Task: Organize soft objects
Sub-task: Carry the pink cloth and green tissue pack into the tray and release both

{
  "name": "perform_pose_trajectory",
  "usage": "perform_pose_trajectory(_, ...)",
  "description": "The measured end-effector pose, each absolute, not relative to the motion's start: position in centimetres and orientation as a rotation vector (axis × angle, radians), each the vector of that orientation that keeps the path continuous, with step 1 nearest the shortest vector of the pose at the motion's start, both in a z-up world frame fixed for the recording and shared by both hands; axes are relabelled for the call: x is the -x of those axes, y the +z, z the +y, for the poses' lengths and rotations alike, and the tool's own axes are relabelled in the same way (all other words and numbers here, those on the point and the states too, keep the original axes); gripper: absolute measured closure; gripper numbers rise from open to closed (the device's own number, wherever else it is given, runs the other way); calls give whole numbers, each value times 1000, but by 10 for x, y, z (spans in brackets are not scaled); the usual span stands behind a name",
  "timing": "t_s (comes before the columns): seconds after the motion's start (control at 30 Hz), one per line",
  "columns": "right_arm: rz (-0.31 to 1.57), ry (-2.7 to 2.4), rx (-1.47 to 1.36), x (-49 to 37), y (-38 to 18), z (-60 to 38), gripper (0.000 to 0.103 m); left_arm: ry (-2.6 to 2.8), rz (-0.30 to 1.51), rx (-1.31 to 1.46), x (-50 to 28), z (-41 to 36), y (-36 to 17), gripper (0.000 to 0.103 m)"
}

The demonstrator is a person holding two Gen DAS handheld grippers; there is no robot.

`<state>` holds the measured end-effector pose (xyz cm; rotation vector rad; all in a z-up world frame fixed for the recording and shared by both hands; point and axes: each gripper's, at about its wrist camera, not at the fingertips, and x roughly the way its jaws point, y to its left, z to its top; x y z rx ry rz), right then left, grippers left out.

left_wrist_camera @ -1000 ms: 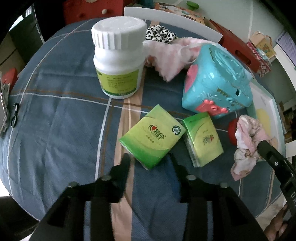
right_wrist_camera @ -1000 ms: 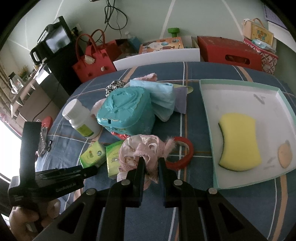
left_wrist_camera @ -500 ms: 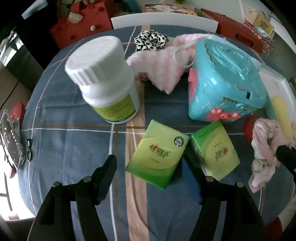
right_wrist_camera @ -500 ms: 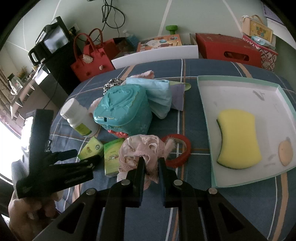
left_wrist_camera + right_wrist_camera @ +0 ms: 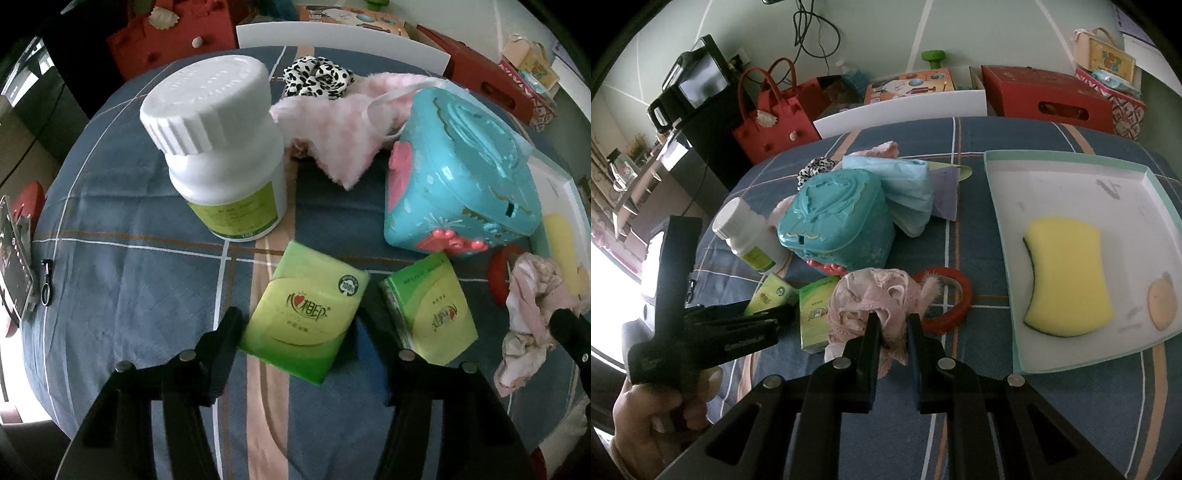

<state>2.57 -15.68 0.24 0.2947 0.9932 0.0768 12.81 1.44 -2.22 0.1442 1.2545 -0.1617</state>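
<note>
My left gripper (image 5: 303, 325) is open with its jaws on either side of a green tissue pack (image 5: 306, 314) lying on the blue plaid cloth. A second green tissue pack (image 5: 432, 310) lies just to its right. My right gripper (image 5: 893, 325) is shut on a pink scrunchie (image 5: 875, 299), also seen at the right in the left wrist view (image 5: 532, 317). A fuzzy pink cloth (image 5: 340, 136) and a leopard scrunchie (image 5: 317, 77) lie at the back. A yellow sponge (image 5: 1067, 273) lies in the white tray (image 5: 1067, 173).
A white pill bottle (image 5: 221, 147) stands behind the left tissue pack. A teal plastic box (image 5: 458, 177) stands to the right, with a red ring (image 5: 949, 299) and blue folded masks (image 5: 908, 192) near it. Red bags and boxes stand beyond the table.
My left gripper has opened wider and moved forward so that its jaws straddle the left tissue pack. My right gripper holds the pink scrunchie almost still.
</note>
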Motion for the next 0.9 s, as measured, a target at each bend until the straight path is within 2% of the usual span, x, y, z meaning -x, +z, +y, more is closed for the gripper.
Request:
perform_pose_trajectory(0.23,973,72,-298,-23,9,-159,88,-169,1220,-173,-104,15,-11,42)
perform_pose_trajectory(0.57,839,44,-326,-3,54,-177,88,-276,1061,-186,-58,-5,61,42)
perform_pose_trajectory(0.9,738,-151,-435,-18,95,-257,88,-416,898,-279,-68,-89,105,42)
